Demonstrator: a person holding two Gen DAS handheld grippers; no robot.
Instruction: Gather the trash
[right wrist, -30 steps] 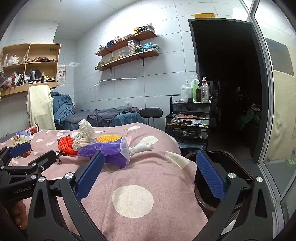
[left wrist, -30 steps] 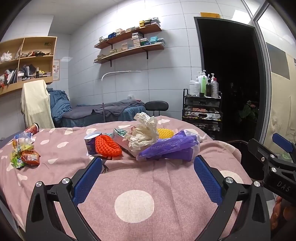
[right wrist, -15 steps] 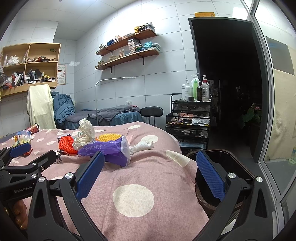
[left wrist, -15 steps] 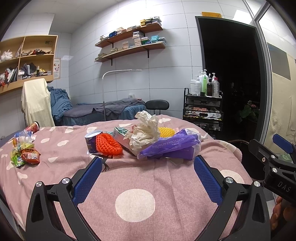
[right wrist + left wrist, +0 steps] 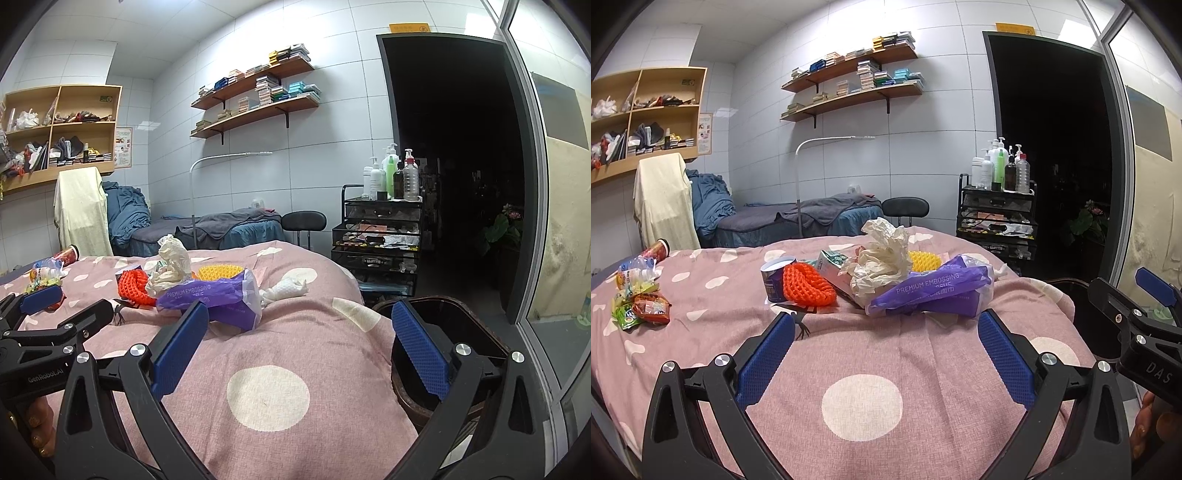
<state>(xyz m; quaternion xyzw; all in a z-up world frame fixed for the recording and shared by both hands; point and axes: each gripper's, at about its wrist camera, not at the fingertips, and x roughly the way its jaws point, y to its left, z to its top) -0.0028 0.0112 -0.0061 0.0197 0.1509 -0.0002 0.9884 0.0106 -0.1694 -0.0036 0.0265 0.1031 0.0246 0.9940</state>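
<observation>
The trash pile (image 5: 886, 277) sits on the pink bed cover (image 5: 864, 354). The purple bag (image 5: 934, 295) lies at its front, with the orange net (image 5: 807, 286) to its left. The left gripper (image 5: 886, 354) and the right gripper (image 5: 299, 350) are both wide apart, holding nothing, near the pile.

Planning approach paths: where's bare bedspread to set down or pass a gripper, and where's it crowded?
Free: the near strip between both open grippers, left gripper and right gripper, and the central pile; also the stretch between the orange net and the snack wrappers. Crowded: around the purple tissue pack and crumpled paper.
</observation>
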